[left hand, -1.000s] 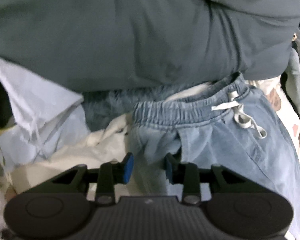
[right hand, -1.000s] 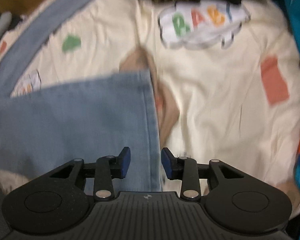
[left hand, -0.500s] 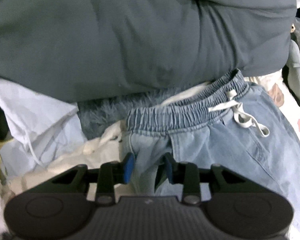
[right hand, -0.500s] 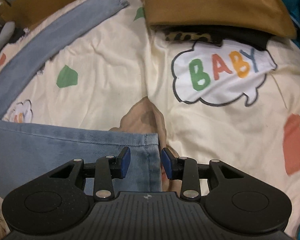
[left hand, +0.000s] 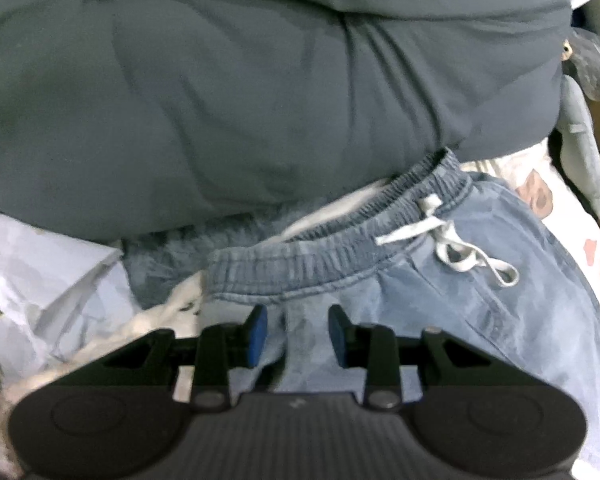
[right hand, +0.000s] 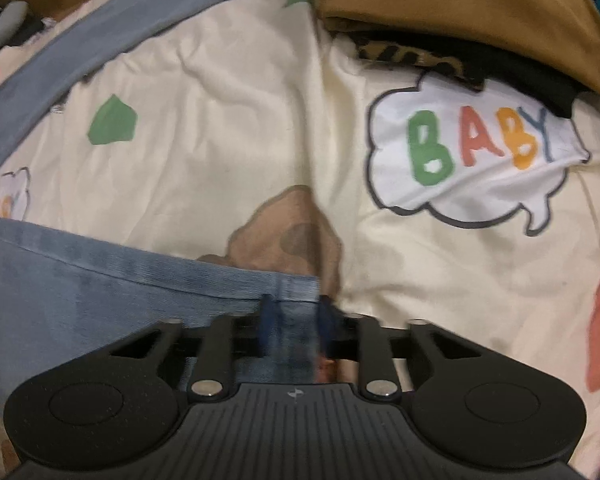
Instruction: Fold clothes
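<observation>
Jeans (left hand: 480, 312): spread on the printed bedsheet (right hand: 228, 152), waistband nearer the left tongs (left hand: 296, 334) than before.
Left tongs: spread, denim bunched between.
Right tongs (right hand: 296, 322): now closing over the leg hem.
Right view only: brown folded garment (right hand: 460, 4).

left gripper (left hand: 292, 330) jaws apart, right gripper (right hand: 296, 320) jaws seemingly narrower

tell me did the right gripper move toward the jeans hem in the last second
Yes. The right gripper has pulled back along the jeans leg; the BABY print now sits lower and larger, and the hem lies at its fingertips.
</observation>
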`<state>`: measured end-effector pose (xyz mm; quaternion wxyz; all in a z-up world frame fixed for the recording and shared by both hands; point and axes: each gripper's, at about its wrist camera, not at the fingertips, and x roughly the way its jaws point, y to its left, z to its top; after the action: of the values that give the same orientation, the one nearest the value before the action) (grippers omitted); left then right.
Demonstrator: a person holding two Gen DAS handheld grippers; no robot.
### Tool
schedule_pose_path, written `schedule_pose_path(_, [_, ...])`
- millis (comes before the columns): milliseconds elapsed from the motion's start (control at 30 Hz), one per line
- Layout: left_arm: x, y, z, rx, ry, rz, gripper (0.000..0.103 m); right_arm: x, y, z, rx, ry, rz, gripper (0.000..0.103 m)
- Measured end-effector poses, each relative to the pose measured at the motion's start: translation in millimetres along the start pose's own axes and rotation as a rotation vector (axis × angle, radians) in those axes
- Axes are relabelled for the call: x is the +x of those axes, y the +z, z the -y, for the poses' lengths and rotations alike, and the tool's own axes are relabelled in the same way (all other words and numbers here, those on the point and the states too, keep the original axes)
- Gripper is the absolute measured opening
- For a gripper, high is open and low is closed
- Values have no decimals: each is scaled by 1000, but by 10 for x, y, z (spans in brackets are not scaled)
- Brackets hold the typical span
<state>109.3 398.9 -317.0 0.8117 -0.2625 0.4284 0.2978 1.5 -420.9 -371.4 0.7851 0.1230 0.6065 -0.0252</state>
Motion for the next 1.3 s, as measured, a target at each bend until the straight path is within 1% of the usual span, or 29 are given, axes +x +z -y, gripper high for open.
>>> schedule_pose_path(100, [24, 42, 86, 38, -12, -8, 35, -129, 2, 11, -11, -3, 8, 13])
schedule_pose_path(167, [47, 48, 109, 51, -15, -16, 35, -207, 7, 14, 13, -9, 15, 12])
schedule_pose_path(267, [88, 13, 135, 67, -11, -28, 33, -178, 17, 18, 26, -42, 8, 12])
schedule_pose_path(367, [149, -31, 164, 67, -6, -50, 30, -138, 28, 22, 37, -76, 1, 6])
schedule_pose_path(400, [163, -34, 175, 71, -6, -53, 30, -125, 32, 24, 40, -87, -2, 0])
schedule_pose_path(500, [215, -31, 211, 93, -9, -54, 29, -85, 43, 28, 51, -122, -9, 0])
schedule_pose_path(567, [271, -32, 219, 90, -19, -59, 24, -58, 51, 31, 58, -144, -14, 0])
schedule_pose_path(667, [379, -50, 226, 87, -18, -66, 23, -169, 90, -16, 14, -176, 10, 0])
schedule_pose_path(767, [515, -77, 222, 89, -13, -85, 22, -332, 132, -112, -8, -128, 70, 0])
schedule_pose_path(833, [591, -90, 196, 81, -8, -87, 20, -387, 166, -189, -16, -80, 97, 5])
schedule_pose_path(900, [661, -99, 167, 76, 3, -87, 18, -404, 194, -270, -24, -33, 110, 8])
schedule_pose_path(933, [694, -100, 153, 78, 14, -89, 14, -387, 203, -314, -29, -11, 107, 12])
schedule_pose_path(1000, [759, -84, 115, 80, 38, -92, 9, -349, 206, -392, -42, 19, 94, 14])
schedule_pose_path(1033, [789, -63, 88, 81, 46, -95, 4, -325, 195, -423, -51, 26, 83, 16])
schedule_pose_path(1067, [818, -39, 60, 82, 53, -98, 3, -301, 184, -454, -61, 32, 71, 18])
schedule_pose_path(1100, [836, -12, 44, 93, 58, -99, 3, -277, 173, -485, -70, 38, 60, 22])
schedule_pose_path(1167, [864, 57, 62, 161, 67, -115, 3, -229, 150, -547, -89, 51, 37, 28])
schedule_pose_path(1200, [874, 87, 82, 202, 69, -130, 3, -205, 139, -578, -98, 57, 25, 30])
schedule_pose_path(1300, [802, 172, 128, 272, 76, -161, 3, -133, 106, -672, -126, 76, -10, 31])
